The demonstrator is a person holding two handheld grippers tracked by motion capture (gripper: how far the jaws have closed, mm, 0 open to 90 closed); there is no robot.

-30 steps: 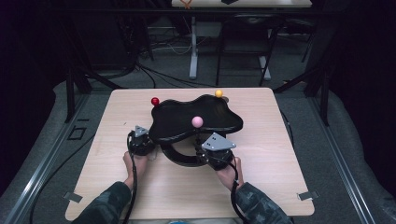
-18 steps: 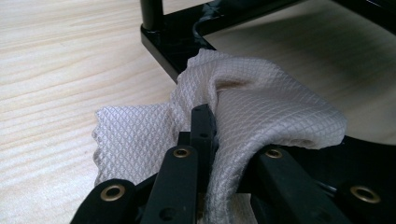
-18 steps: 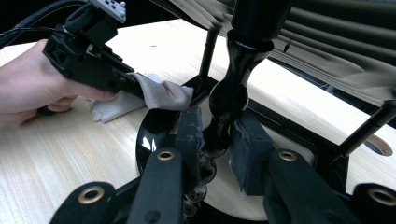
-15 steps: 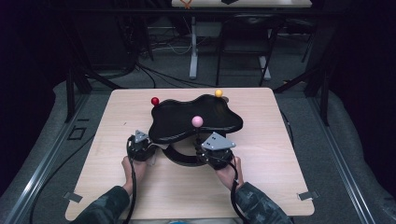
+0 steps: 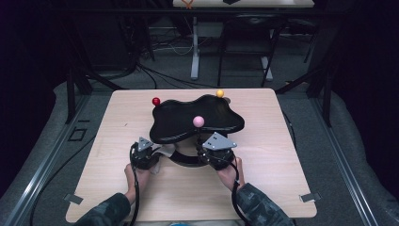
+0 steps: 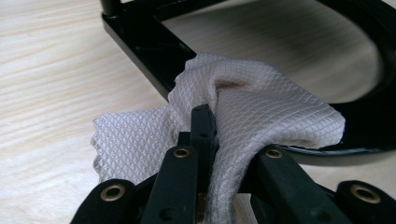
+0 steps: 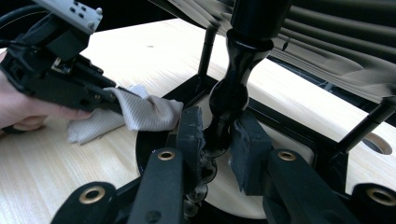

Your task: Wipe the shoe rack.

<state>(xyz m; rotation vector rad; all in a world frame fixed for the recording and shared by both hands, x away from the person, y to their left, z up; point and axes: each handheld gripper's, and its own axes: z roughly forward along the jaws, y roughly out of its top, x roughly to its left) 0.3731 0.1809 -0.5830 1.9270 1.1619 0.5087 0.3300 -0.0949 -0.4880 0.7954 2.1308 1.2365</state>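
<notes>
Left gripper [image 6: 203, 140]: jaws clamped on a white cloth [image 6: 243, 112], which lies bunched against the near left of the black stand's base ring [image 6: 149, 51] (no clear long axis).

Right gripper [image 7: 219, 135]: pads squeezed on the stand's turned post [image 7: 236, 84], which is upright, its long axis vertical, topped by a pink ball [image 5: 198, 121] at the near edge of the wavy black tray [image 5: 188, 117], mid-table [image 5: 282, 155].

I count 1 black stand [image 5: 197, 120], 1 white cloth [image 6: 261, 112], 3 ball knobs: 1 red [image 5: 156, 100], 1 yellow [image 5: 219, 93], 1 pink [image 5: 198, 121]. 2 grippers: left [image 5: 157, 155], right [image 5: 203, 149]. 1 table [image 5: 282, 155].
</notes>
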